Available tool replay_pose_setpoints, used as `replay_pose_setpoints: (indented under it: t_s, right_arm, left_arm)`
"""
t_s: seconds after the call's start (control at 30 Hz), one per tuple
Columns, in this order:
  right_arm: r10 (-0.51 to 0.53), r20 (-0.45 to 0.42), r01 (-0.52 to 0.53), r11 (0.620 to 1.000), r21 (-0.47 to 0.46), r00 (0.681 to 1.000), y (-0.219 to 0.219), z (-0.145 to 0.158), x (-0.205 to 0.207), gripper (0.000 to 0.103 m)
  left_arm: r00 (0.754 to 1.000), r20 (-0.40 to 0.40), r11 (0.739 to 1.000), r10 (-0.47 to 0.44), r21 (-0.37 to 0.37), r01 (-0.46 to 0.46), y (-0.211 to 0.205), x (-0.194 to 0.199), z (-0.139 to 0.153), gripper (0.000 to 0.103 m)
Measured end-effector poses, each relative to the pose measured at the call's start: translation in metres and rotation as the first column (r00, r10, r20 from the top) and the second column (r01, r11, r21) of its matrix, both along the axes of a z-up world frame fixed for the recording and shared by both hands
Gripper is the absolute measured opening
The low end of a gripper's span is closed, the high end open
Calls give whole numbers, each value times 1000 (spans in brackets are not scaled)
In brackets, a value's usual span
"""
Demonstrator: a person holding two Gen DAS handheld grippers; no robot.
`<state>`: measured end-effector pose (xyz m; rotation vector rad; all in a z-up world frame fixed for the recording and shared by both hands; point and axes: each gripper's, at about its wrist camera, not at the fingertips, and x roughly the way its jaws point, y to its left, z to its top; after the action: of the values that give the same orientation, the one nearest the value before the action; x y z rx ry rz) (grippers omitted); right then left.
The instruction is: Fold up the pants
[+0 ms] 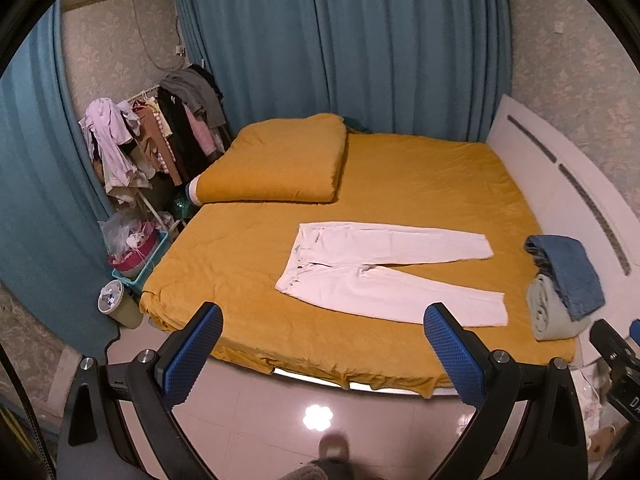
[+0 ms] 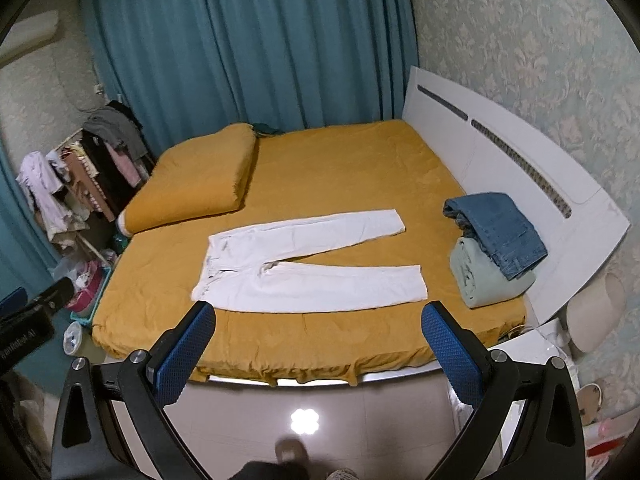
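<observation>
White pants (image 1: 384,270) (image 2: 308,264) lie flat and unfolded on the mustard-yellow bed (image 1: 420,184) (image 2: 344,160), waistband to the left, both legs spread apart to the right. My left gripper (image 1: 324,312) is open, held over the floor short of the bed's near edge, apart from the pants. My right gripper (image 2: 318,310) is also open with nothing between its blue pads, at the same distance from the bed. The right gripper's body shows at the right edge of the left wrist view (image 1: 616,356).
A folded stack of blue jeans (image 1: 568,272) (image 2: 500,232) on pale green fabric (image 2: 484,284) sits by the white headboard (image 2: 520,160). A folded yellow duvet (image 1: 276,160) lies at the back left. A clothes rack (image 1: 160,128), basket (image 1: 136,252) and bin (image 1: 116,304) stand left of the bed.
</observation>
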<state>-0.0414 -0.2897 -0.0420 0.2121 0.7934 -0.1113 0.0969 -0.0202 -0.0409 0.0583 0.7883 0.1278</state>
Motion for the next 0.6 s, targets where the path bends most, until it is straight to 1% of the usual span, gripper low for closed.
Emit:
replay_pose_setpoints:
  t_s: [0.07, 0.1, 0.2, 0.23, 0.33, 0.37, 0.47, 0.5, 0.57, 0.6]
  right_arm:
    - [-17, -21, 17, 1000, 4, 1000, -9, -19, 35, 103]
    - [-23, -33, 24, 1000, 7, 999, -14, -28, 51, 103]
    - [-52, -67, 53, 998, 23, 996, -26, -57, 109, 103]
    - [-63, -78, 65, 998, 25, 995, -30, -67, 130, 103]
    - [-100, -134, 107, 993, 45, 986, -41, -105, 210, 103]
    - [-109, -153, 118, 992, 51, 982, -43, -115, 232, 103]
    - [-143, -208, 157, 986, 53, 968, -51, -155, 318, 103]
    - [-153, -232, 169, 984, 53, 961, -52, -170, 349, 103]
    - [-166, -283, 188, 981, 51, 945, -57, -200, 408, 103]
    - [-168, -296, 191, 980, 50, 940, -59, -211, 428, 103]
  left_arm:
    - [1000, -24, 1000, 10, -3, -10, 2, 36, -16, 103]
    - [999, -32, 1000, 12, -1, -12, 1, 48, -21, 103]
    - [997, -71, 1000, 18, 10, -17, 1, 106, -49, 103]
    - [996, -90, 1000, 13, 9, -13, 2, 130, -61, 103]
    - [988, -155, 1000, -4, 3, 5, 5, 209, -98, 103]
    - [985, -170, 1000, -11, 2, 11, 4, 227, -106, 103]
    - [970, -240, 999, -39, -8, 39, 5, 308, -145, 103]
    - [960, -275, 999, -46, -5, 47, 5, 343, -163, 103]
    - [941, -332, 998, -68, -16, 67, 4, 393, -194, 103]
    - [935, -348, 997, -71, -8, 73, 7, 409, -204, 103]
